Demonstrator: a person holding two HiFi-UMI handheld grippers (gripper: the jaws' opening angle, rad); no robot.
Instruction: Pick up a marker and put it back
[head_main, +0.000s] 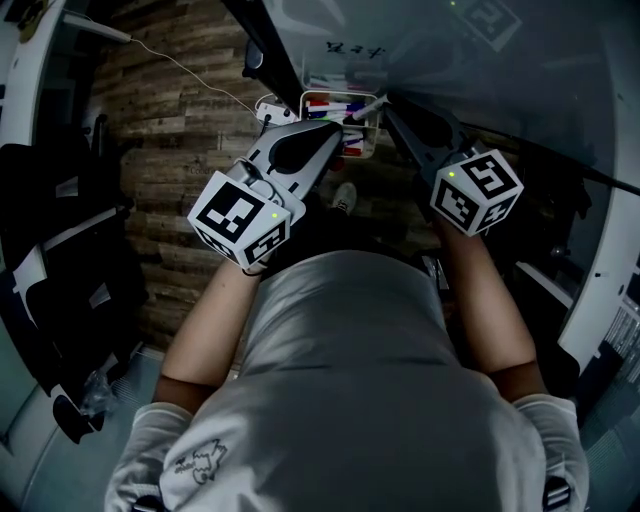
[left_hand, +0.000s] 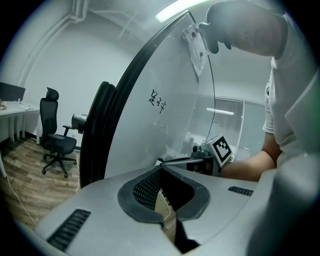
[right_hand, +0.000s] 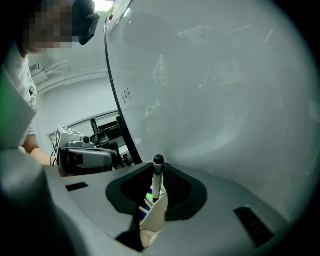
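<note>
At twelve o'clock in the head view, the right gripper (head_main: 392, 103) clamps its fingers on a slim white black-capped marker (head_main: 365, 107) over a white wall-mounted holder (head_main: 303, 105) crowded with coloured pens (head_main: 330, 103). Left gripper view: the left gripper (left_hand: 162, 169) is closed, empty. Right gripper view: marker upright at centre, glossy whiteboard (right_hand: 215, 90) close behind. Probably light, stiff, slick; hold mid-barrel.

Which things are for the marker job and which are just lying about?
For the job: marker, right tool gripping it, marker holder.
Just lying about: office chair, floor cable, left tool, shut on nothing.
</note>
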